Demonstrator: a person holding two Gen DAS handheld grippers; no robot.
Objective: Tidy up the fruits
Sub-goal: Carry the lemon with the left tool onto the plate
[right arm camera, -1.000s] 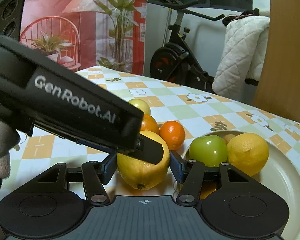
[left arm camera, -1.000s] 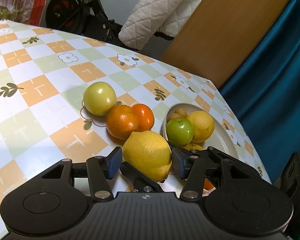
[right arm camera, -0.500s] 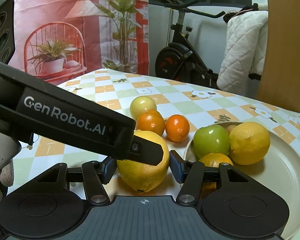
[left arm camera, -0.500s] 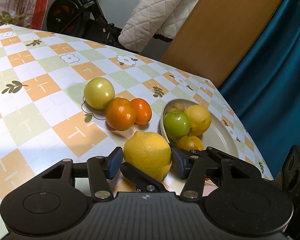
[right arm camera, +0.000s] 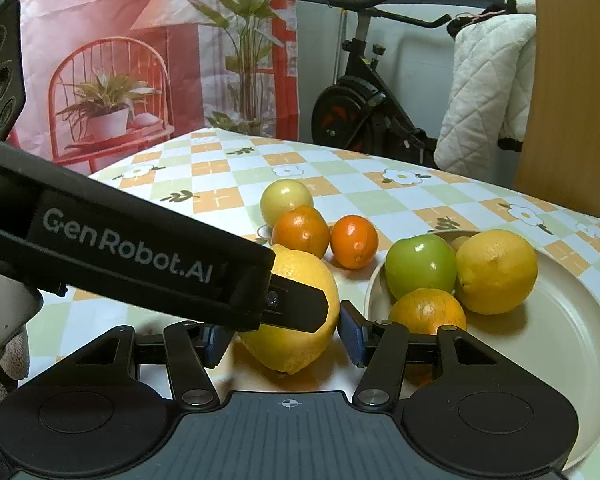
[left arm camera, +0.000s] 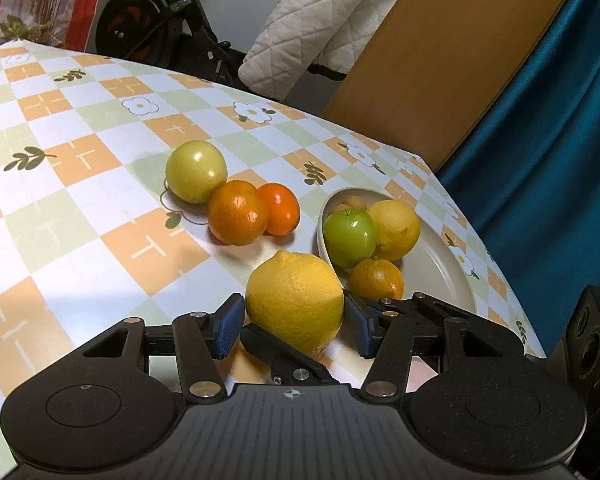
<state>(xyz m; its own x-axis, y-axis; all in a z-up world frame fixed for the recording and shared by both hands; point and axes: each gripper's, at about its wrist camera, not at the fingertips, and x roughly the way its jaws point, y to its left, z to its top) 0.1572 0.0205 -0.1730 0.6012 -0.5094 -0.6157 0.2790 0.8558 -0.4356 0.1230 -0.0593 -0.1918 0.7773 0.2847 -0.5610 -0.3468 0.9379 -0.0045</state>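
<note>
Left wrist view: your left gripper (left arm camera: 296, 322) has the big lemon (left arm camera: 295, 303) between its blue pads, jaws part open. The left pad (left arm camera: 229, 325) sits just beside the peel with a thin gap showing; the right pad looks to touch or nearly so. Can't tell if it's a firm grip. A black finger of the other gripper pokes in under the lemon. The lemon sits just outside the rim of the cream plate (left arm camera: 448, 276), which holds a green apple (left arm camera: 350, 237), a smaller lemon (left arm camera: 394, 229), an orange (left arm camera: 376, 280) & sth small and brown behind. Loose on the checked tablecloth (left arm camera: 80, 208): a yellow-green apple (left arm camera: 196, 171), an orange & a mandarin, all touching.

Right wrist view: your right gripper (right arm camera: 282, 338) straddles the same lemon (right arm camera: 300, 312), jaws part open, the right pad just clear of the peel; the left side is hidden by the left gripper's arm, so the grip can't be told here either.

To do it well: two grippers on one fruit is crowded, so let one hand own it. Close squarely on the widest part, lift clear of the rim, then set it down in the bare part of the plate (right arm camera: 560, 340), away from the pile so nothing rolls.
</note>
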